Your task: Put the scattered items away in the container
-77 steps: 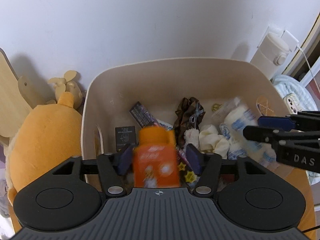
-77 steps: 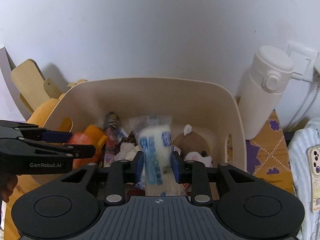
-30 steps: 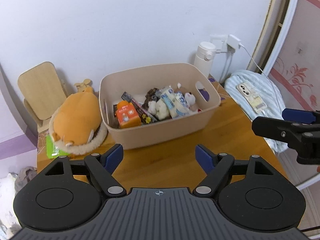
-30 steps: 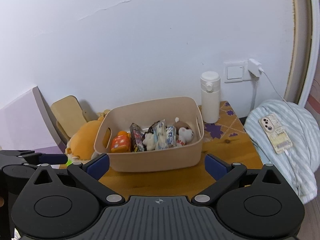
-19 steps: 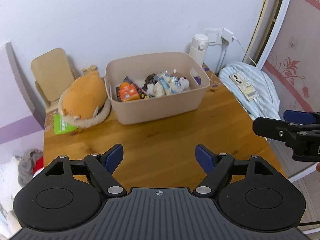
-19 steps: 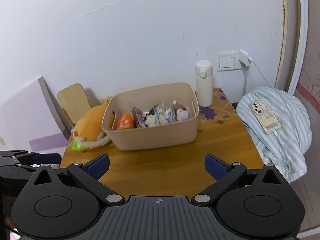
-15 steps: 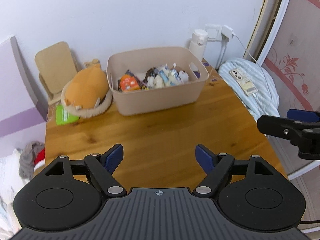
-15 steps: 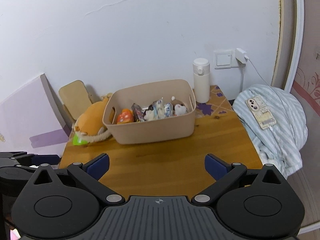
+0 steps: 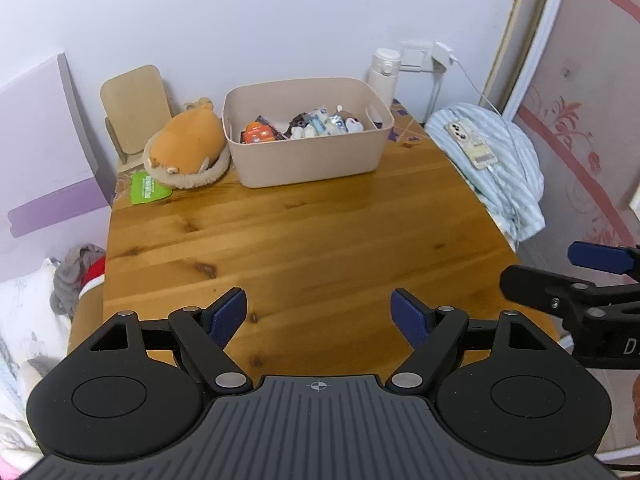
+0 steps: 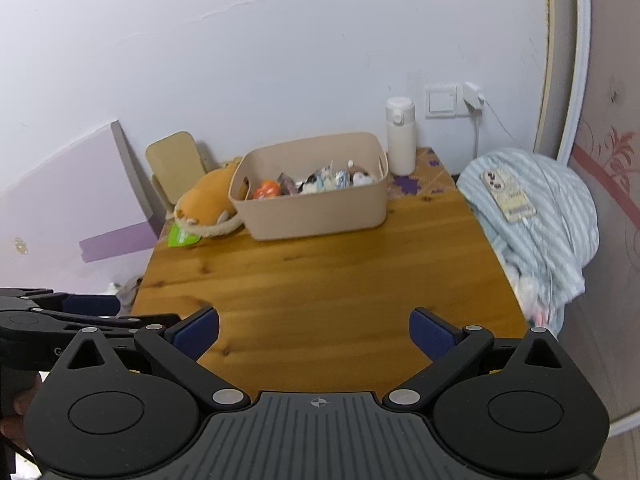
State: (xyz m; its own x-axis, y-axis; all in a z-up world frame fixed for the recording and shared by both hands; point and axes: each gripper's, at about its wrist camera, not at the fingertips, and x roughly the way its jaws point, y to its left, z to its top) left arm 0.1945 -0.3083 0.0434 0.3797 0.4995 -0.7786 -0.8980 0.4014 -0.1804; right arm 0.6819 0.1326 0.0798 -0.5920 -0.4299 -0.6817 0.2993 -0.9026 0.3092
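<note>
The beige storage bin (image 9: 308, 152) is sitting at the far end of the wooden table (image 9: 304, 240), near the wall, and is serving as the landmark for all positions below. Its long axis is running left to right along that wall, with one long side wall facing the cameras and its open top facing up. Inside the bin, an orange pouch (image 9: 258, 135) is lying toward the left end, and small wrapped packets and plush toys (image 9: 320, 124) are filling the middle and right. In front of the bin the table is showing no loose items, so the tidying step is judged to be finishing. The left gripper (image 9: 318, 312) and the right gripper (image 10: 314, 330) are both hovering over the near edge of the table, well apart from the bin, each with its jaws spread wide and nothing between them. An orange plush animal (image 9: 186, 148) is resting against the bin's left end, and a white flask (image 9: 382, 76) is standing behind its right end. The next move is calling for a check whether either belongs in the bin.
</note>
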